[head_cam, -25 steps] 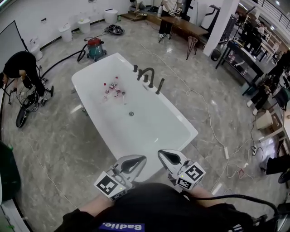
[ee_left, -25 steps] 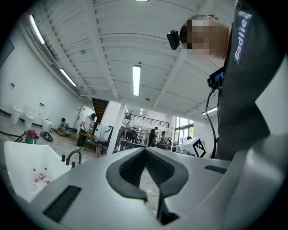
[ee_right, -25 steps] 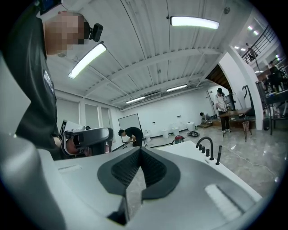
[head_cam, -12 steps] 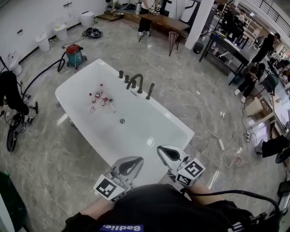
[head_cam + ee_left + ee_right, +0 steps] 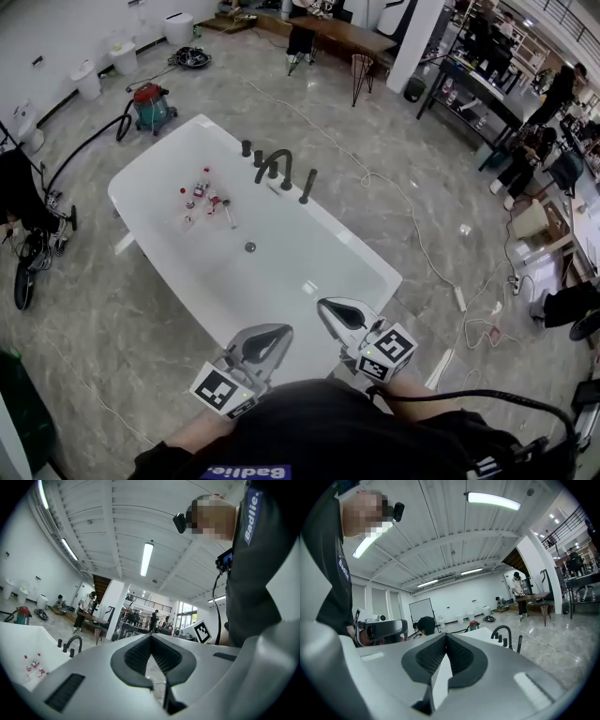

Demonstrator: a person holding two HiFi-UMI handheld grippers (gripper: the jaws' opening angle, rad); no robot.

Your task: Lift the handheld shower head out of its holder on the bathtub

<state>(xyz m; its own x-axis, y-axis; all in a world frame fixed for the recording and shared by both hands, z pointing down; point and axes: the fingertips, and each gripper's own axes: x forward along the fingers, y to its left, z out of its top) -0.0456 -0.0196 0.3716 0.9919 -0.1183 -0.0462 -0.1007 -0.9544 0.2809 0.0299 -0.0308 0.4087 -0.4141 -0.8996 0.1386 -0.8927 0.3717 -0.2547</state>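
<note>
In the head view the white bathtub (image 5: 349, 234) stands on open marble floor (image 5: 122, 300) with room along every side. The shower head (image 5: 307, 186) stands upright in its holder on the far rim, just right of the dark faucet (image 5: 274, 164), well apart from the left gripper (image 5: 267, 342) and right gripper (image 5: 339, 317) at the tub's near end. The left gripper view shows its jaws together on nothing, with the tub's edge low at the left, and the right gripper view shows its jaws likewise closed and empty, with the shower head (image 5: 519, 644) far ahead.

The head camera looks steeply down from just off the bathtub's (image 5: 159, 178) near end. Cameras on the left gripper (image 5: 265, 345) and right gripper (image 5: 339, 314) face level along their jaws. All three views share the faucet (image 5: 273, 165), far off.
</note>
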